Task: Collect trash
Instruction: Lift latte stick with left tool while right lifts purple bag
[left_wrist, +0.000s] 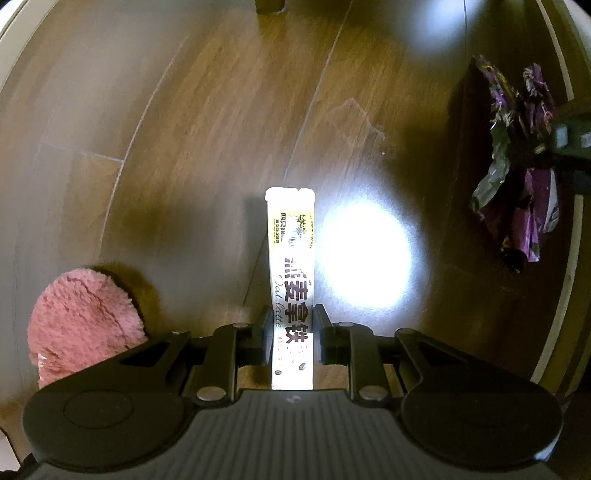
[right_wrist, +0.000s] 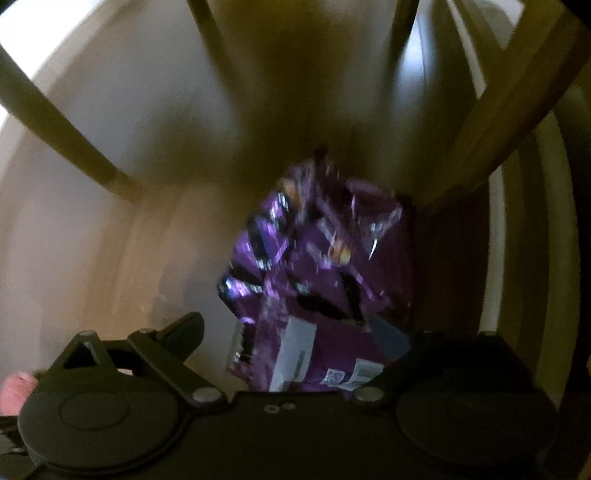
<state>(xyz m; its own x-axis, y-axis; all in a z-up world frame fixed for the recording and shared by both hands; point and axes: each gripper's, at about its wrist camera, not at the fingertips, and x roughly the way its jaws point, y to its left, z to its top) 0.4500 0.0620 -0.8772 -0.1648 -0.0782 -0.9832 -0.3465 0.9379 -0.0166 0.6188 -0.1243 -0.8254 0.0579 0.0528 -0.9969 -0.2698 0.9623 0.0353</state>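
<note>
We see the wooden floor (left_wrist: 207, 110) filling the left wrist view, its planks running away from the fingers, with a bright glare patch (left_wrist: 364, 258) just right of the left fingertips. In the right wrist view, pale chair legs (right_wrist: 62, 136) slant down beyond and to the left of the right fingers, and a wooden rail (right_wrist: 491, 122) crosses beyond them to the right; none of these lies between the fingers and the trash. One fluffy pink slipper (left_wrist: 85, 325) sits on the floor beside the left finger, on its outer side, apart from it.

One crumpled purple snack bag (right_wrist: 314, 269) lies directly ahead of the right gripper (right_wrist: 295, 332), between its fingers; its long axis runs away from the fingers, the end with a white label panel nearest the gripper body. The view is blurred, and the right fingers stand spread wide, not pressing the bag. In the left wrist view the same bag appears far to the right of the left fingers.

One oat latte sachet (left_wrist: 291, 273), narrow and white, is pinched between the fingers of the left gripper (left_wrist: 291, 325). Its long axis points straight ahead along the fingers, its torn top edge farthest out, over the floor.
</note>
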